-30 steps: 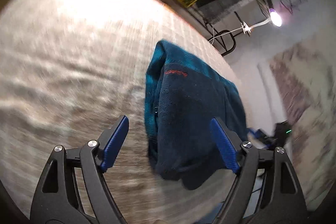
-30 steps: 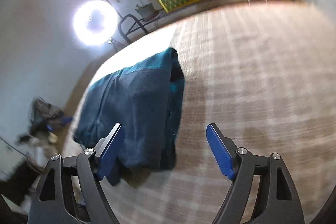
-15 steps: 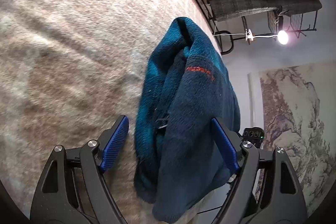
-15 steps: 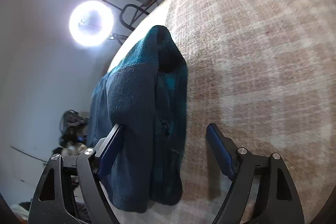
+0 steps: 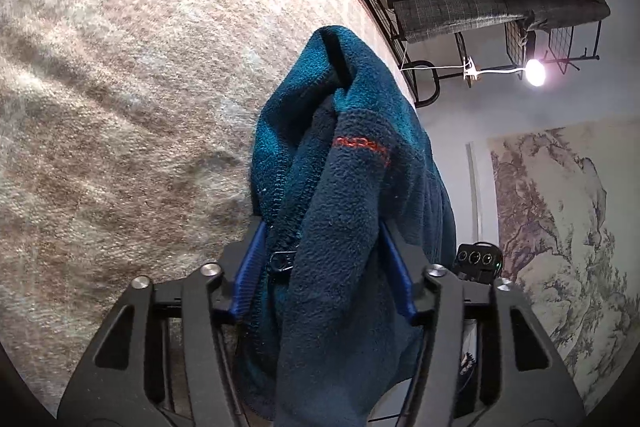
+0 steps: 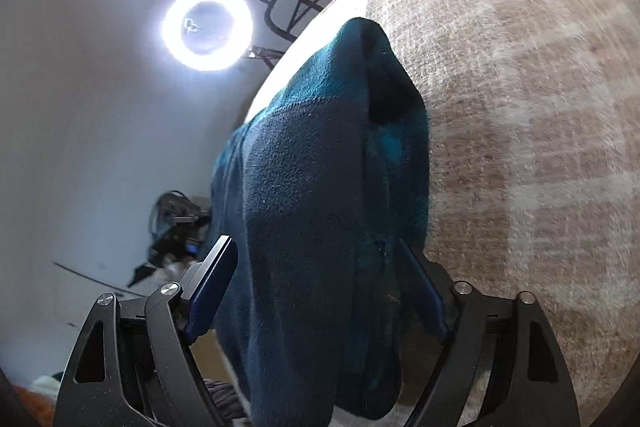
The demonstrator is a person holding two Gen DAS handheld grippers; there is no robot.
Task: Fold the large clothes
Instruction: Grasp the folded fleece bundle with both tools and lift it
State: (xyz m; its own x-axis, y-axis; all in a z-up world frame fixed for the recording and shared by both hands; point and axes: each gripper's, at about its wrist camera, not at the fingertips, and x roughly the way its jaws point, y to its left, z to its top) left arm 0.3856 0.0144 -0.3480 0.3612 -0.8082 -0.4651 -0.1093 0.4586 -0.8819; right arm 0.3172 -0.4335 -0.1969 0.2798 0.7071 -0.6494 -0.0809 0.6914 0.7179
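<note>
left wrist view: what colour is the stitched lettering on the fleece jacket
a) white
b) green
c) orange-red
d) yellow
c, the small line of embroidered lettering across the teal fleece jacket is stitched in orange-red thread, standing out against the dark blue-green pile.

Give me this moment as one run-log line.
phase: grasping | left hand-held gripper: closing on fleece jacket | right hand-held gripper: closing around it | surface: plaid blanket
</note>
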